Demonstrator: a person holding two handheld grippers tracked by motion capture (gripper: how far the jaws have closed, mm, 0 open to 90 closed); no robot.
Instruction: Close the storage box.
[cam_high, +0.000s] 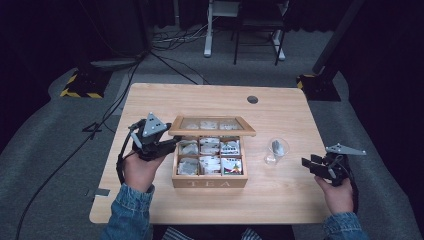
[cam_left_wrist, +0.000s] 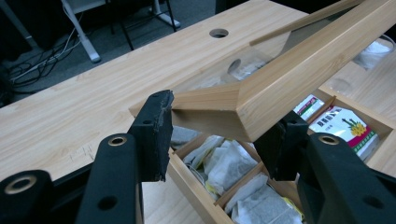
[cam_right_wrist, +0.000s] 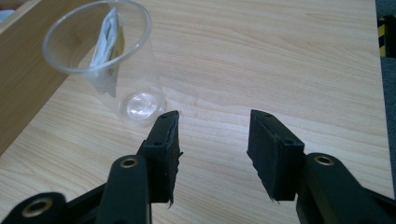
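- Overhead, the high view takes in the whole light wooden table (cam_high: 150, 100): a wooden tea box with six compartments (cam_high: 209, 183) sits at its centre, long axis running left to right, the word TEA on its near wall.
- Its glass-paned wooden lid (cam_high: 212, 126) is raised over the far edge; the left gripper (cam_high: 172, 145) reaches to the lid's left end.
- A clear plastic cup (cam_high: 276, 150) holding a tea bag stands right of the box, and the right gripper (cam_high: 305, 163) hovers further right, apart from it.
- Closer in, the left gripper view shows jaws either side of the lid's corner (cam_left_wrist: 243, 105), though contact is unclear; white tea bags (cam_left_wrist: 224, 163) lie beneath.
- Finally, the right gripper view shows jaws spread, empty, with the cup (cam_right_wrist: 105, 60) just beyond the left jaw.
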